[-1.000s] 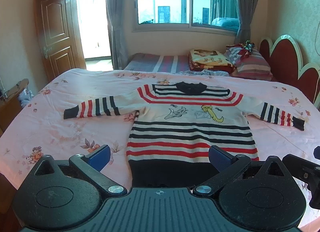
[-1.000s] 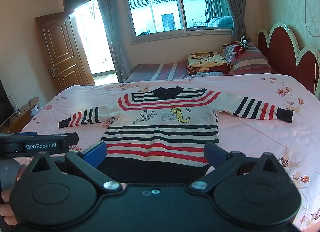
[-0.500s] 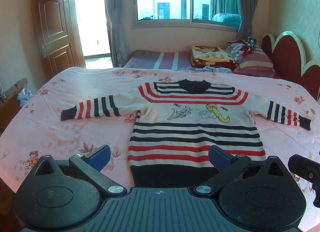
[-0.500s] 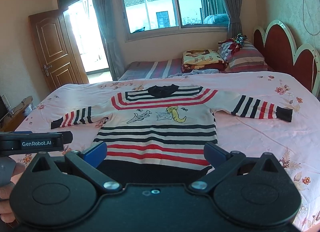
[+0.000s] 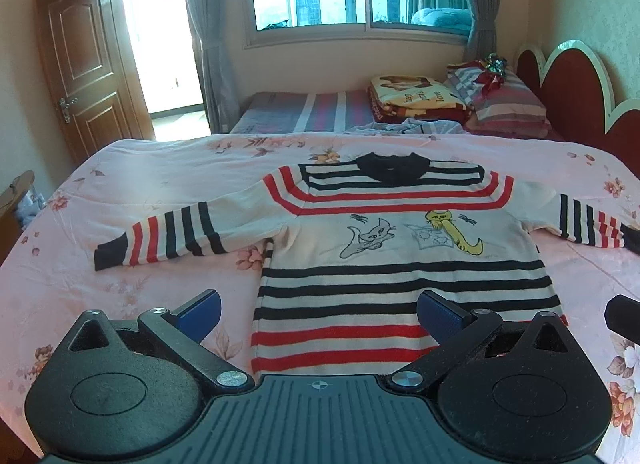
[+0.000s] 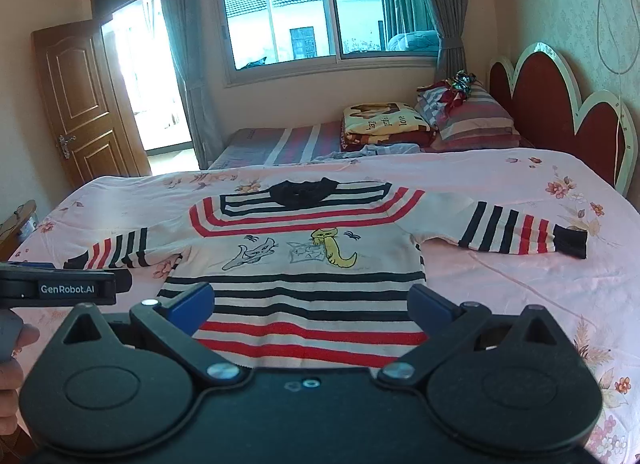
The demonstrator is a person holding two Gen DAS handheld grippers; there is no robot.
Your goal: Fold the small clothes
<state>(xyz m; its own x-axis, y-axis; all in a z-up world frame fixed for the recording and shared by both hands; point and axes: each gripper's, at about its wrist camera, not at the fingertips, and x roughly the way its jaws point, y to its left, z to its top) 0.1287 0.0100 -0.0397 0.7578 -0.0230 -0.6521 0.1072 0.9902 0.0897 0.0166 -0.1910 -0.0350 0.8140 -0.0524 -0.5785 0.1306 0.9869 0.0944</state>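
A small striped sweater (image 5: 400,264) (image 6: 304,276), white with red and black bands and cat drawings, lies flat and face up on the pink floral bedspread (image 5: 120,184) (image 6: 520,284), both sleeves spread out sideways. My left gripper (image 5: 318,314) hovers open over the sweater's lower left part, nothing between its blue pads. My right gripper (image 6: 310,308) is open too, above the lower hem area. The dark hem is hidden behind both gripper bodies. The left gripper's body (image 6: 60,288) shows at the left edge of the right wrist view, with a hand (image 6: 12,364) under it.
Folded blankets (image 5: 416,98) and pillows (image 5: 504,104) are piled at the far side near the red headboard (image 5: 572,92). A second striped bed (image 5: 304,112) stands under the window. A wooden door (image 5: 88,64) is at left; a wooden chair edge (image 5: 16,192) sits beside the bed.
Both grippers have moved forward and lower over the sweater, so it looks larger and its dark hem has slipped out of sight. The sweater itself has not moved.
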